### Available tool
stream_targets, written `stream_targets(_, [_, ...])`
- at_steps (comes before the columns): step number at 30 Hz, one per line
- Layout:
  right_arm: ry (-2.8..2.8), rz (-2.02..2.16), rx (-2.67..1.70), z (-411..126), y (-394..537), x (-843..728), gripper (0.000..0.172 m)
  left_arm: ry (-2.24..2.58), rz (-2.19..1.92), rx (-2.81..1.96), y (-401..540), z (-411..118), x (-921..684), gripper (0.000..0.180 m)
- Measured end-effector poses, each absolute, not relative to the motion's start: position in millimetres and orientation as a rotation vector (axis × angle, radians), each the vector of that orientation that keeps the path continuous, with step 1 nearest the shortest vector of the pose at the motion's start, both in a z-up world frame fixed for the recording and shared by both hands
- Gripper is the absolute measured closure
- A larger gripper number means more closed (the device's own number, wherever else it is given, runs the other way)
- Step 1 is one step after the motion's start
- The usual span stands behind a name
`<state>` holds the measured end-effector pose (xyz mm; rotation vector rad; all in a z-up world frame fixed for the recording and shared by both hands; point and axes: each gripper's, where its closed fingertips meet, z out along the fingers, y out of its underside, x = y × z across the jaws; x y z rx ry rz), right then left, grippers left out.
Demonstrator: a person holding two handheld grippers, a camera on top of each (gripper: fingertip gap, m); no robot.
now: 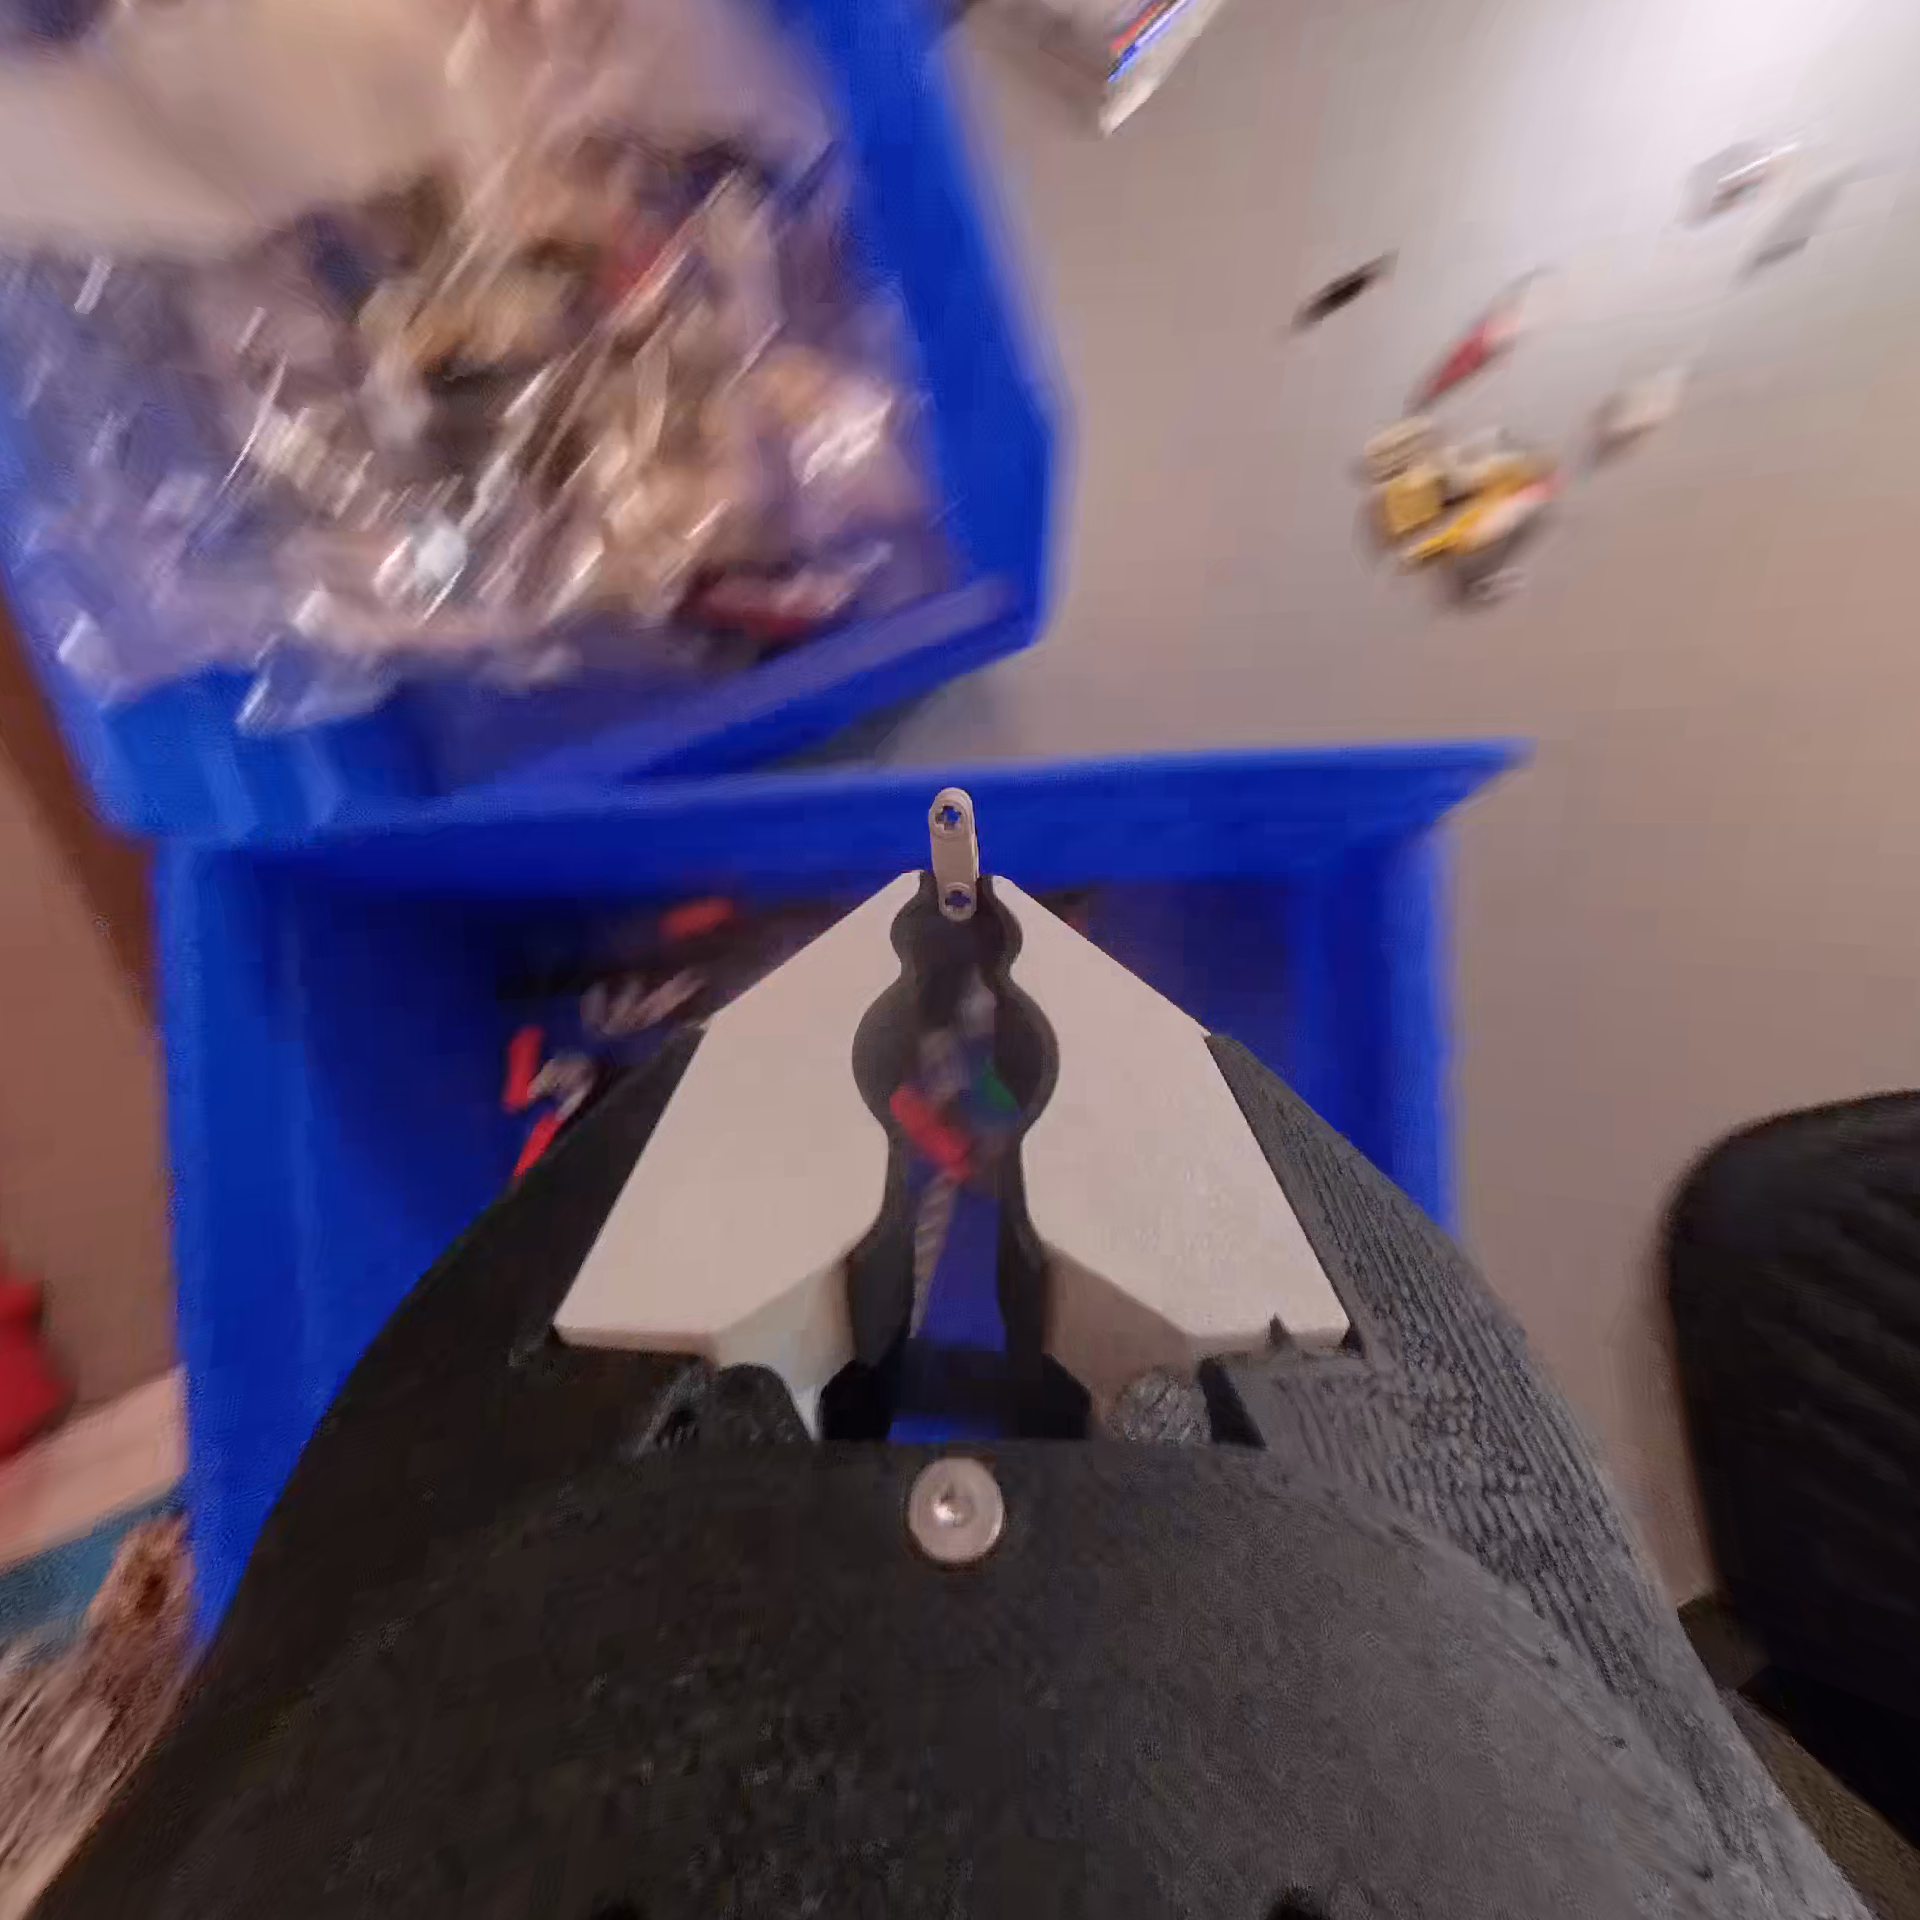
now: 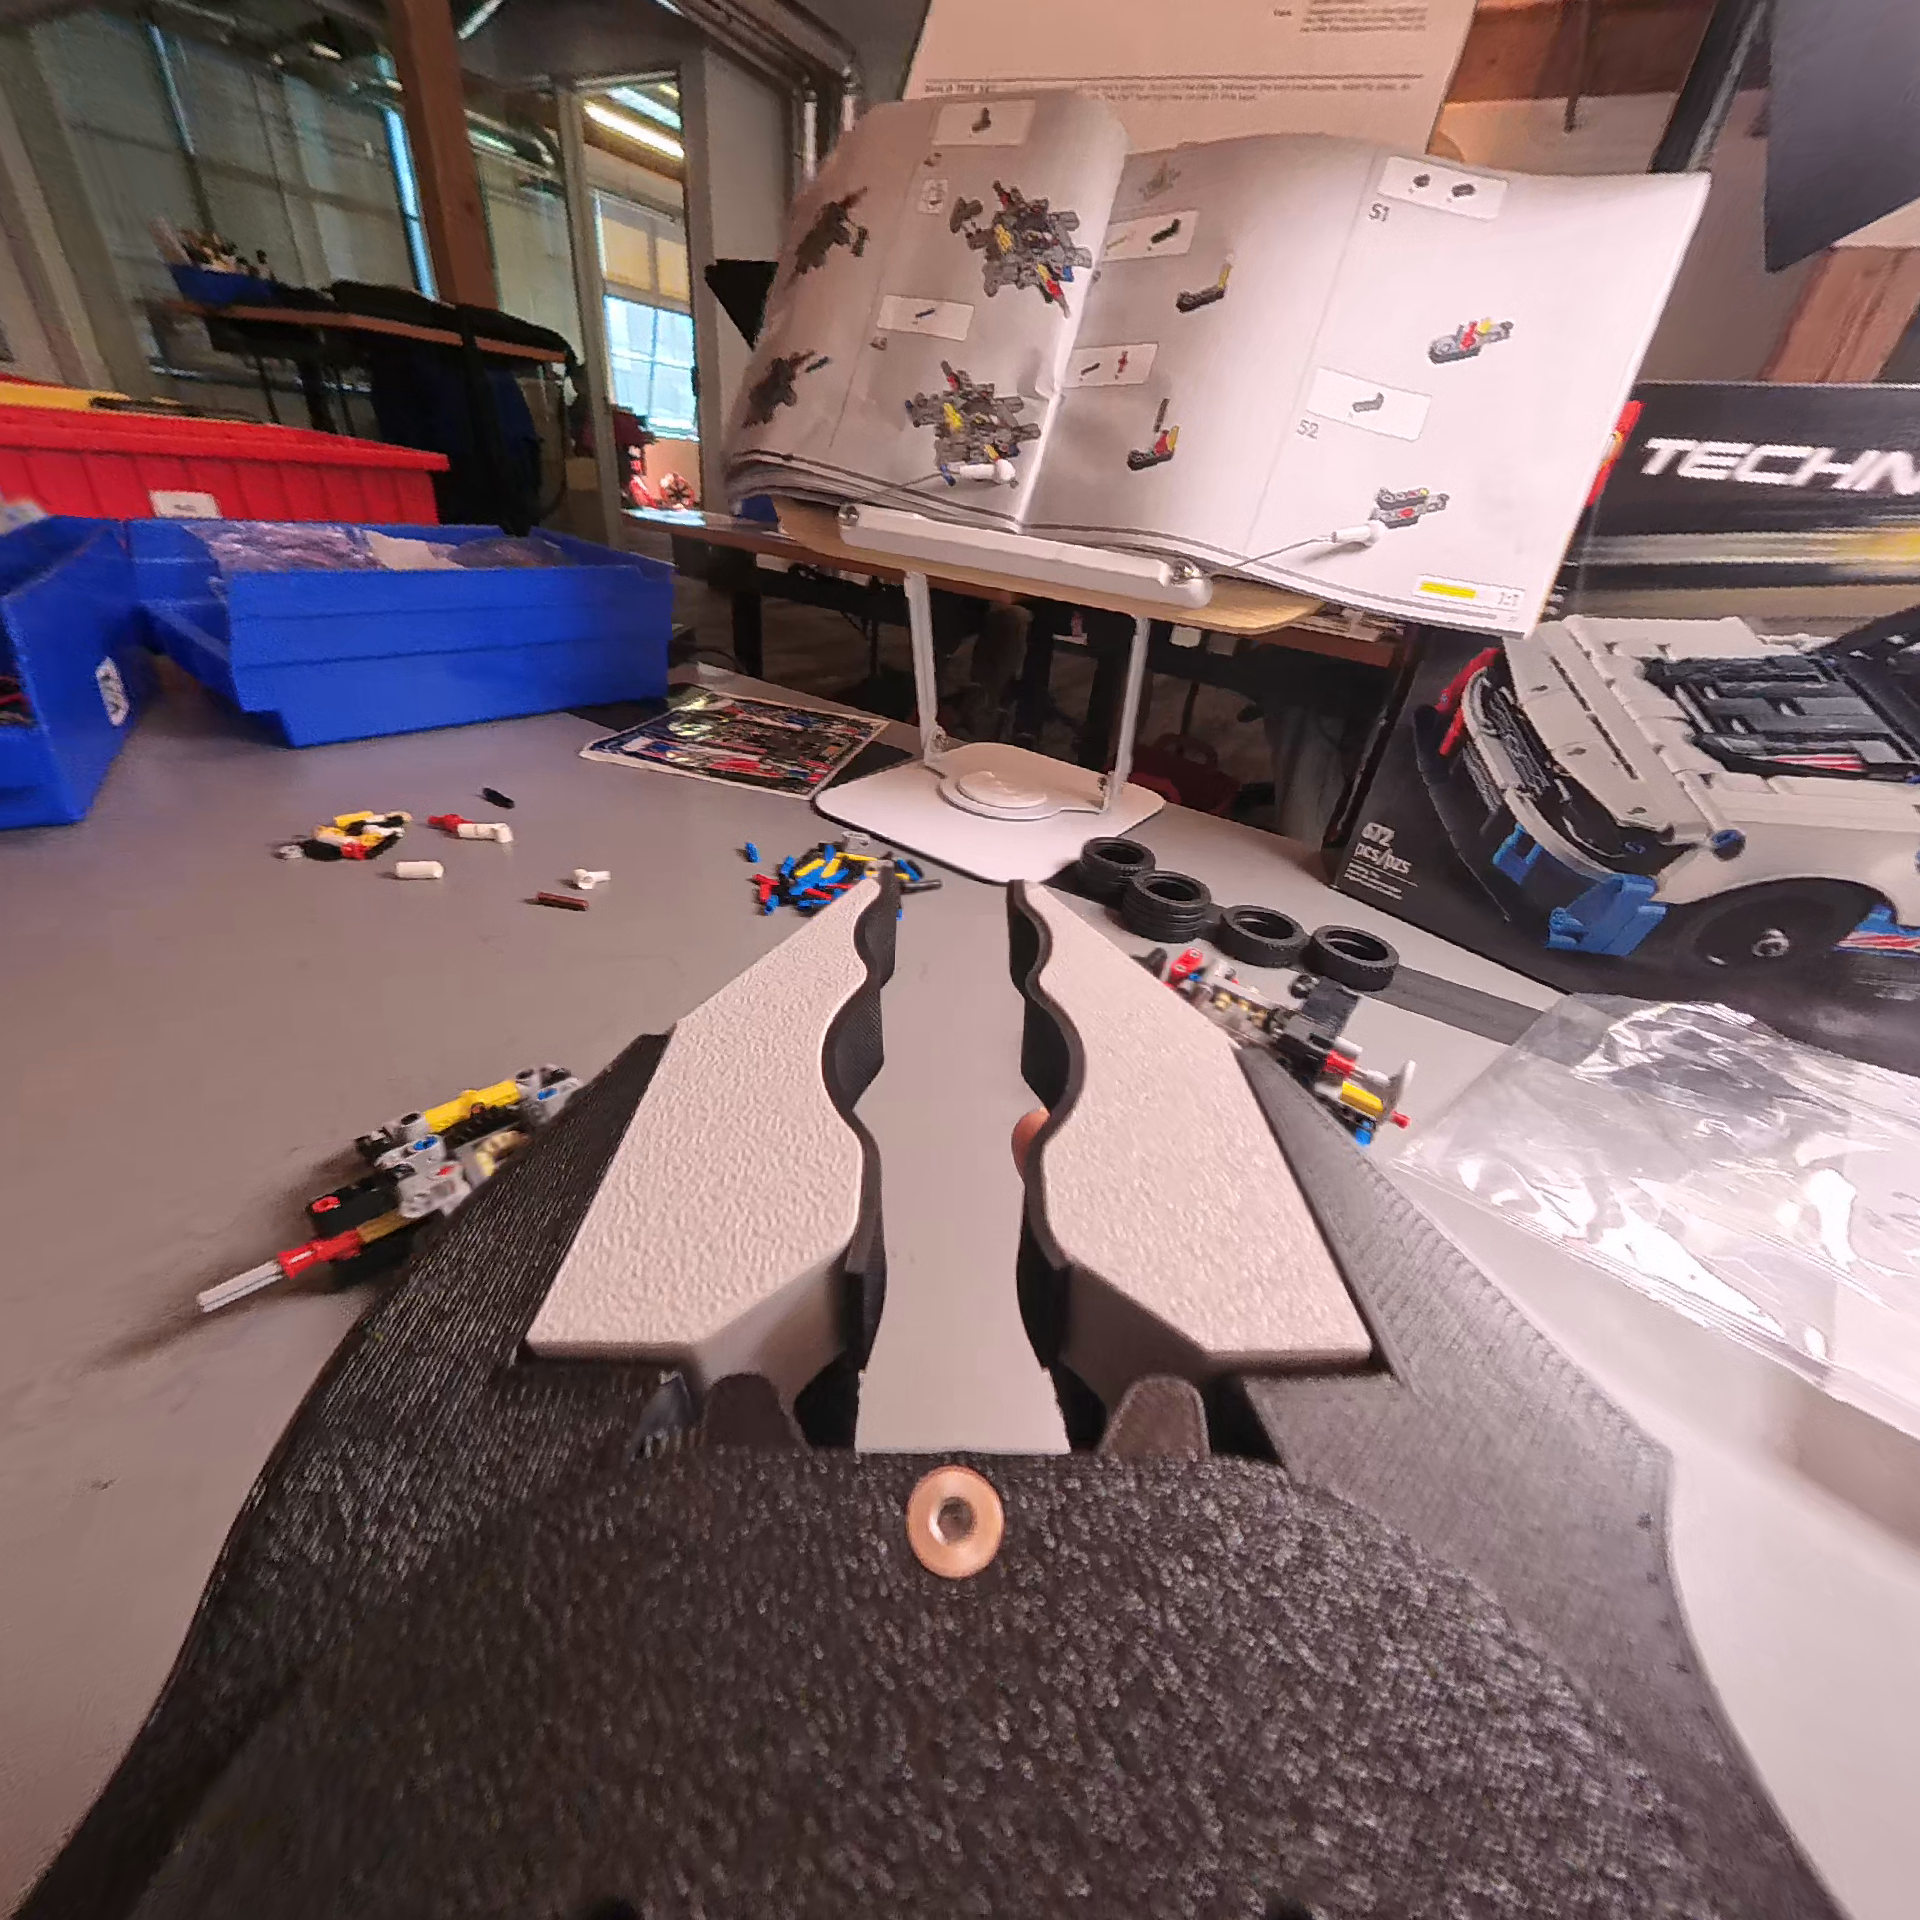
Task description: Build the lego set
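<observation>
The left hand-held gripper (image 1: 954,891) is nearly closed, its fingertips pinching the lower end of a small light grey two-hole link piece (image 1: 953,844), which stands upright beyond the tips. This gripper is positioned above a blue bin (image 1: 1091,805) containing small red and dark parts, blurred. Behind it stands a second blue bin (image 1: 966,312) filled with clear bags of parts, also blurred. Loose pieces lie on the grey worktop (image 1: 1247,520) to the right.

The right hand-held gripper (image 2: 951,894) is open, with only bare worktop visible between its pads; it holds nothing. Just beyond its left fingertip lies a pile of small blue, yellow, red and black pins (image 2: 821,878). To the right of the tips is a row of black tyres (image 2: 1236,920), with a partly built assembly (image 2: 1299,1034) nearer. Another assembly (image 2: 436,1153) lies beside the left finger. A clear plastic bag (image 2: 1683,1164) is at the right. Ahead, an open instruction booklet (image 2: 1143,343) rests on a white stand (image 2: 997,795), with a printed set box (image 2: 1683,707) to the right of it
</observation>
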<state>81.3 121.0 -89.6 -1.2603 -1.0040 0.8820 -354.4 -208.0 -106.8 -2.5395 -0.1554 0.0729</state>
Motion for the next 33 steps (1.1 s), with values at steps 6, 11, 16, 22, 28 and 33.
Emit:
stream_targets(6, [-1.305, 1.023, -1.017, -88, 41, 48, 0.148, 0.284, -0.478, -2.091, -105, -66, -125, 0.174])
stream_targets(11, [-1.522, 0.963, -0.774, -90, -25, 32, 0.131, 0.270, -1.008, -1.892, -50, -83, -8, 0.175])
stream_targets(16, [-1.591, 0.879, -0.742, -100, -34, 29, 0.124, 0.177, -1.301, -1.877, -25, -111, 34, 0.175])
stream_targets(22, [-1.715, 0.813, -0.769, -129, -32, 26, 0.135, 0.169, -1.384, -1.910, -30, -132, 49, 0.175])
stream_targets(28, [-1.735, 0.845, -0.803, -136, -30, 27, 0.149, 0.155, -1.391, -1.901, -32, -134, 44, 0.175])
stream_targets(33, [-1.745, 0.823, -0.908, -141, -6, 30, 0.149, 0.194, -1.237, -1.863, -25, -131, 31, 0.163])
